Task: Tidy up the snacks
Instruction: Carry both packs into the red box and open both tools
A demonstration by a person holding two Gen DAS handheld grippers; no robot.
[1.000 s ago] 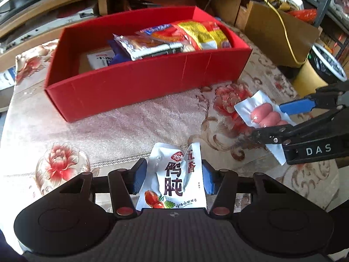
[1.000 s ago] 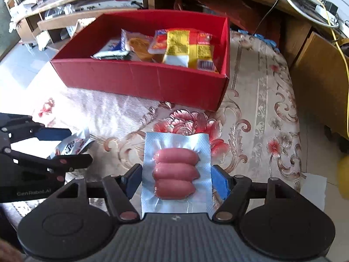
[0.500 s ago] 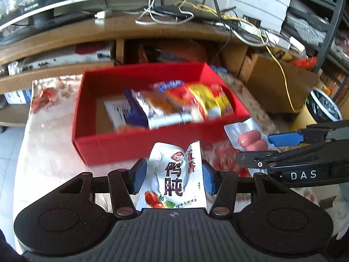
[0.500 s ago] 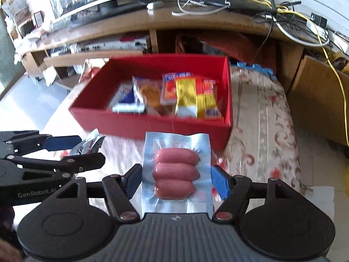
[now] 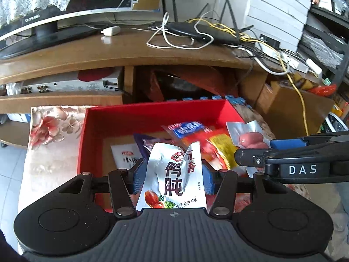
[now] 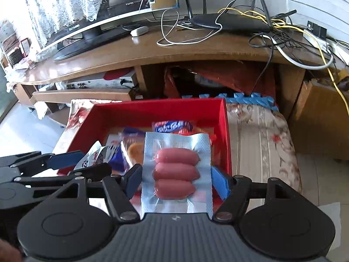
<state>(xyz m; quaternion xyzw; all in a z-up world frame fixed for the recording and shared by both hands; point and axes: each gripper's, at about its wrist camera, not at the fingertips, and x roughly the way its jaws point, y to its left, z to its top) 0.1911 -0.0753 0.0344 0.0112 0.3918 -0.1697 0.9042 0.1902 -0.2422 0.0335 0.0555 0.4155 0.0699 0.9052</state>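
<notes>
The left gripper (image 5: pixel 173 175) is pinching a white snack pouch (image 5: pixel 174 181) between its blue pads; the pouch stands upright above the near wall of the red box (image 5: pixel 152 113). The right gripper (image 6: pixel 176 180) is pinching a clear vacuum pack of three sausages (image 6: pixel 176 170), held flat over the right-hand part of the red box (image 6: pixel 157 109). Both packs are clear of the box floor. Inside the red box lie several packets: a white one at the left, a purple one beside it, and a blue-and-red packet (image 5: pixel 189 128) with a yellow packet (image 5: pixel 222 146) at the right. The red box rests on a floral cloth (image 6: pixel 261 135). Behind the red box stands a wooden desk (image 5: pixel 109 52) carrying a monitor (image 5: pixel 43 17) and a black router (image 6: pixel 229 23) with cables.
</notes>
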